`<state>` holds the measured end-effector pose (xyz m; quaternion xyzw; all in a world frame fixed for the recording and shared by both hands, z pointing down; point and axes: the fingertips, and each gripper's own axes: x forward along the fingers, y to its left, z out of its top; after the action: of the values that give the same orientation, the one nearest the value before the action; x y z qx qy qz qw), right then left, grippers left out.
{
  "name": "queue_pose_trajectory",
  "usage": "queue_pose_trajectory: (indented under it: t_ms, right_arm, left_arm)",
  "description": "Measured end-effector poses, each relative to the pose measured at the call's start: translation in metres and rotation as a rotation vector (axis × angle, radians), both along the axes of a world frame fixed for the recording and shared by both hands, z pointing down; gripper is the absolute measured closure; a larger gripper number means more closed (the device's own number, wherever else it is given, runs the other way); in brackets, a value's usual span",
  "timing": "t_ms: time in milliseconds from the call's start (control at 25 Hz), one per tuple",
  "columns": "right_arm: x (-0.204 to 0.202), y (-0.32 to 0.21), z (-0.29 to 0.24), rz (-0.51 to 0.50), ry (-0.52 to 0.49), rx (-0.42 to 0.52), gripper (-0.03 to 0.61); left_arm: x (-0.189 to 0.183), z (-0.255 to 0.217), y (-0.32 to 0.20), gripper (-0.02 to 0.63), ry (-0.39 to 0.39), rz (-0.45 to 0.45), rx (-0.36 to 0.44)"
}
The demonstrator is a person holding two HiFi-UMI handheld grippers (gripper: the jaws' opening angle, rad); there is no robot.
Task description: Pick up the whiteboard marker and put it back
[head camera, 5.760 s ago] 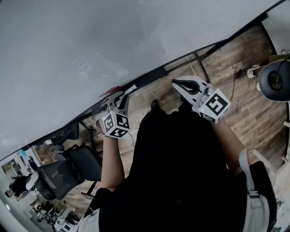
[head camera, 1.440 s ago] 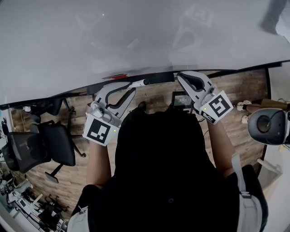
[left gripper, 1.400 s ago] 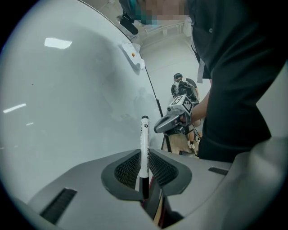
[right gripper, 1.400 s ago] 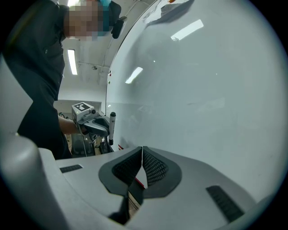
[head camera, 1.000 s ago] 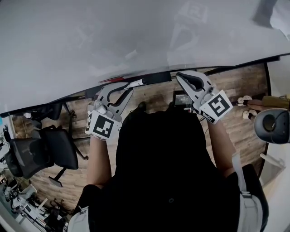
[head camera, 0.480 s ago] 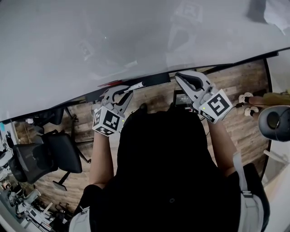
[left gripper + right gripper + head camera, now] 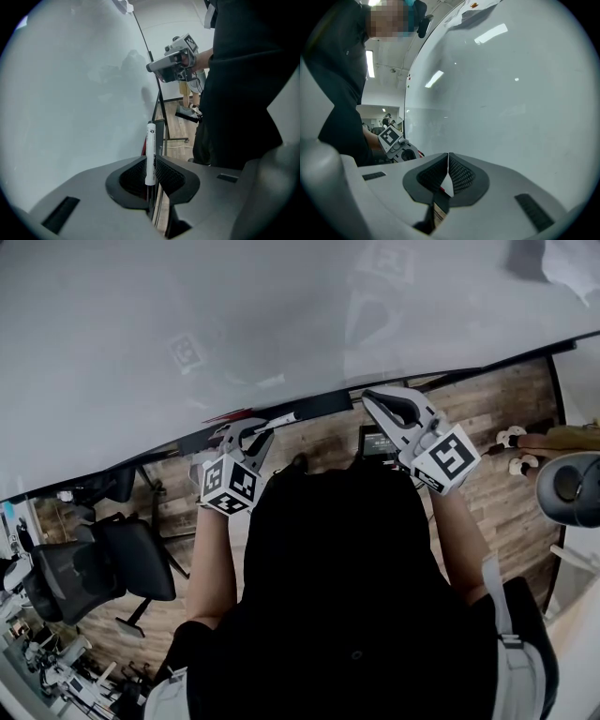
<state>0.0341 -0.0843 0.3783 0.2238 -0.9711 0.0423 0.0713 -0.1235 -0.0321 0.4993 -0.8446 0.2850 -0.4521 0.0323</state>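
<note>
A white whiteboard marker with a dark lower end stands upright between the pads of my left gripper, which is shut on it. In the head view the marker sticks out to the right from that gripper, just over the dark tray ledge under the whiteboard. A red object lies on the ledge beside the left gripper. My right gripper hovers level near the ledge further right; its jaws are shut with nothing between them.
The whiteboard fills the space ahead. Below lie a wooden floor, a black office chair at the left, a dark flat device on the floor, and a round black unit at the right edge.
My left gripper has come down and tipped forward, bringing the marker closer to the tray ledge. The right gripper has stayed where it was.
</note>
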Motion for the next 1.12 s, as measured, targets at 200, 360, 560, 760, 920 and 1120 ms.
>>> queue_pose_trajectory:
  t_ms: [200,360,560,760,920,1120]
  right_arm:
    - [0.003,-0.002,0.005,0.005,0.017,-0.001,0.558]
    - [0.005,-0.002,0.005,0.015,0.018,-0.002,0.558]
    - [0.007,-0.002,0.009,0.02,0.025,-0.005,0.558]
    - [0.01,-0.001,0.011,0.025,0.033,-0.006,0.558]
    - [0.011,-0.002,0.01,0.031,0.033,-0.01,0.558]
    - [0.008,0.001,0.013,0.027,0.039,-0.013,0.558]
  left_arm:
    - [-0.006,0.013,-0.003,0.543,-0.039,0.007,-0.028]
    - [-0.01,0.021,-0.004,0.543,-0.063,0.009,-0.049]
    - [-0.012,0.031,-0.006,0.543,-0.08,0.001,-0.069]
    - [-0.015,0.038,-0.006,0.543,-0.108,0.0,-0.083]
    - [-0.019,0.042,-0.008,0.543,-0.129,-0.009,-0.097]
    - [-0.021,0.048,-0.009,0.543,-0.169,-0.002,-0.105]
